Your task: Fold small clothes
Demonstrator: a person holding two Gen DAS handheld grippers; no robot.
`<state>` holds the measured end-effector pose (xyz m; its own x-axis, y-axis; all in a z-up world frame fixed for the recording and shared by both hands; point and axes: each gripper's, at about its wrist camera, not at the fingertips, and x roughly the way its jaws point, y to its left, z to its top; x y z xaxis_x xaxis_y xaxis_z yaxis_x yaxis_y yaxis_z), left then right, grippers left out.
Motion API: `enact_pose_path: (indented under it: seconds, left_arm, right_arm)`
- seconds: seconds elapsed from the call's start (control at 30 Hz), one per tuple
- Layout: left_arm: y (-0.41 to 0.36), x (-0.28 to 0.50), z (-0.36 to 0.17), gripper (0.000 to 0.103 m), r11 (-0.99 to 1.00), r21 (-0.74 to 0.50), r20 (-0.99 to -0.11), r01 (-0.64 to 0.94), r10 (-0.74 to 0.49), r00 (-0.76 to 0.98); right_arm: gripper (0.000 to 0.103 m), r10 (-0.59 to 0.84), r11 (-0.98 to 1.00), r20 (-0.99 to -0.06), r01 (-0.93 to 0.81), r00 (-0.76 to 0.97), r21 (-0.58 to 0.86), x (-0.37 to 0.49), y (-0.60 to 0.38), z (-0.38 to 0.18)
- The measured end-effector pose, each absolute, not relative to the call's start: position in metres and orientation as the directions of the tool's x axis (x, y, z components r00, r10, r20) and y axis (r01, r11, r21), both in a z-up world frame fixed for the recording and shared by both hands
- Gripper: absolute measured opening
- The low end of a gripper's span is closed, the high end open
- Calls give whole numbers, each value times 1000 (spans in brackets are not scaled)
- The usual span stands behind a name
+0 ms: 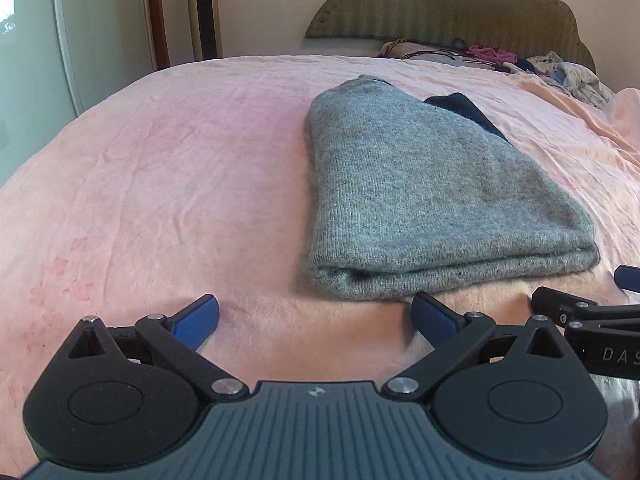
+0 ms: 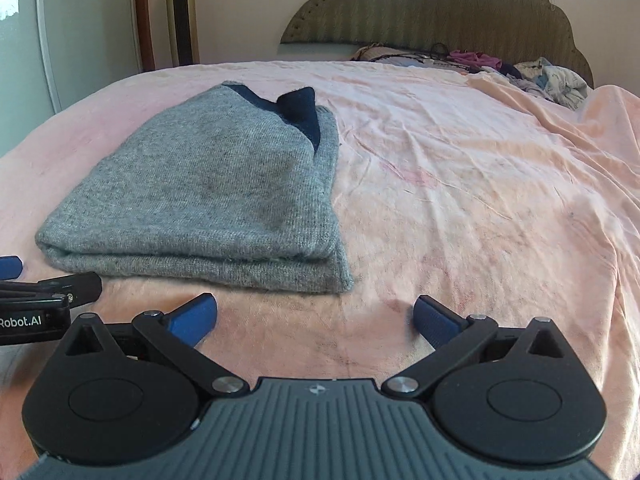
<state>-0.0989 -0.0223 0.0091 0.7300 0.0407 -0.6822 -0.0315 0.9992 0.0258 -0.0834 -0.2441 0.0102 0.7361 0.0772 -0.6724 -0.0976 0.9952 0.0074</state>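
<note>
- Left wrist view: left gripper [image 1: 316,316] jaws spread wide, nothing between the blue pads, hanging over bare pink bedsheet [image 1: 160,168].
- Folded grey sweater [image 1: 432,200] lies ahead and to the right of it, near folded edge just beyond the right pad, not touching. Long axis runs away from the camera toward the headboard [image 1: 460,8]; dark navy part [image 1: 464,110] pokes out at the far end.
- Right gripper [image 1: 624,292] enters at the right edge, only partly seen here; letters "DAS" readable on its body, rest cut off.
- Right wrist view: right gripper [image 2: 316,316] also fully spread, empty, over the sheet.
- Sweater [image 2: 208,200] sits ahead and to the left; its near right corner is just beyond the left pad.
- Left gripper [image 2: 12,272] shows at the left edge; "Robot.AI" readable on it, start cut off.
- Judgement: both grippers about equally near the front edge, one toward each near corner; fold looks done or close to it.
- Loose clothes pile [image 2: 540,74] far off by the headboard.
</note>
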Motion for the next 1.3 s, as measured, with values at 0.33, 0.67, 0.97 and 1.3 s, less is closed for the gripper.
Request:
enact_pose_path:
  seconds: [0.33,0.67,0.97,1.3]
  left_arm:
    - [-22,-103,9,103,999,27,-676,-26,37,736]
    - [-22,-100,11,103,1000,25,-691,-16,28,723]
    - [-20,-94,19,103,1000,7,-759,7,1,651]
    - [-19,-92,26,103,999,-36,-791,-5,-26,611]
  right_arm:
    - [103,96,993,-664,-117,742,13,-89,-241,10]
    - [103,90,994,-676,-110,731,13,-88,-240,12]
    - [103,139,990,-724,-85,676,110,-84,-250,26]
    - [103,141,990,-749,-95,647,105,-84,-248,30]
